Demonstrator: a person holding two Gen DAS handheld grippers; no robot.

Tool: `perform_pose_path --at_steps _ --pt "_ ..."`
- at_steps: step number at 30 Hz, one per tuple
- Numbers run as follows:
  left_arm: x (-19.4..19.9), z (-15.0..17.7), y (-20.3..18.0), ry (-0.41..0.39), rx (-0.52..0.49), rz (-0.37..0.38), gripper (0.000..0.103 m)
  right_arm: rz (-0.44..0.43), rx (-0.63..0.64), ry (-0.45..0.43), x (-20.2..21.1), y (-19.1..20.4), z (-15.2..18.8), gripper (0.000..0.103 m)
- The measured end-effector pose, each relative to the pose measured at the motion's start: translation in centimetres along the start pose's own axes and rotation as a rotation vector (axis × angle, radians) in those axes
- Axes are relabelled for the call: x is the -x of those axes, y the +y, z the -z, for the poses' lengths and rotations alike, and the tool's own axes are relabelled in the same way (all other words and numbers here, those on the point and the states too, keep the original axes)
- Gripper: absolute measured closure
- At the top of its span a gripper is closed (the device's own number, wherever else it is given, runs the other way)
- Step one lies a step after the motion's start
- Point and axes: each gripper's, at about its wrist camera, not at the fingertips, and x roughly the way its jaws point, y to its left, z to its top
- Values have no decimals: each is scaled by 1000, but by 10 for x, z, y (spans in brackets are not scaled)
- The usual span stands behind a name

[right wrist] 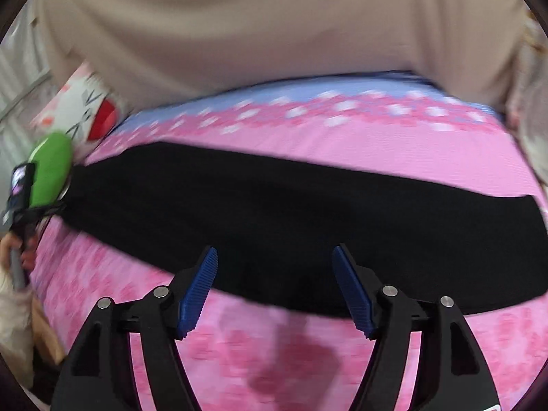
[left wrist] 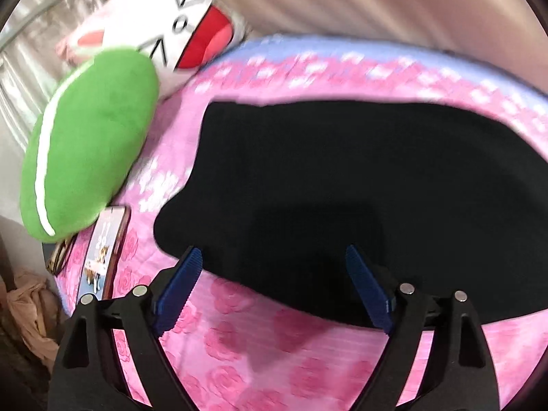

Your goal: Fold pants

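Observation:
Black pants point(left wrist: 342, 185) lie flat on a pink rose-print bed cover point(left wrist: 260, 352), stretching as a long dark band point(right wrist: 291, 212) across the bed. My left gripper point(left wrist: 274, 257) hovers open over the near edge of the pants at their wider left end, nothing pinched between its blue pads point(left wrist: 178, 291). Over the near edge toward the narrower right part, my right gripper point(right wrist: 274, 257) also stands open, its blue pads point(right wrist: 198, 294) apart and empty. The other gripper point(right wrist: 20, 191), held by a hand, shows at the far left of the right wrist view.
A green plush cushion point(left wrist: 92, 144) and a white cartoon pillow point(left wrist: 178, 30) lie at the bed's left end. A phone point(left wrist: 104, 250) rests on the cover beside the cushion. A beige wall point(right wrist: 274, 27) rises behind the bed. Crumpled beige cloth point(left wrist: 30, 315) lies off the bed's left corner.

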Motion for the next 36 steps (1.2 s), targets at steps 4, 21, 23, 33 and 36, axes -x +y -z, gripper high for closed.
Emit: perform_pose_path --at_steps 4,21,23,33,36 --pt "-14 11 22 33 42 57 19 -46 156 52 -27 62 7 35" --pt "-14 5 26 19 -32 -50 12 -225 217 192 -63 97 6 89" --pt "-2 6 26 0 -27 -84 14 -206 161 136 -41 75 0 64" --pt "84 6 -40 -145 -42 63 13 387 -343 -77 67 -231 10 29" --pt "93 3 -80 -150 -73 119 13 401 -422 6 44 -292 4 29"
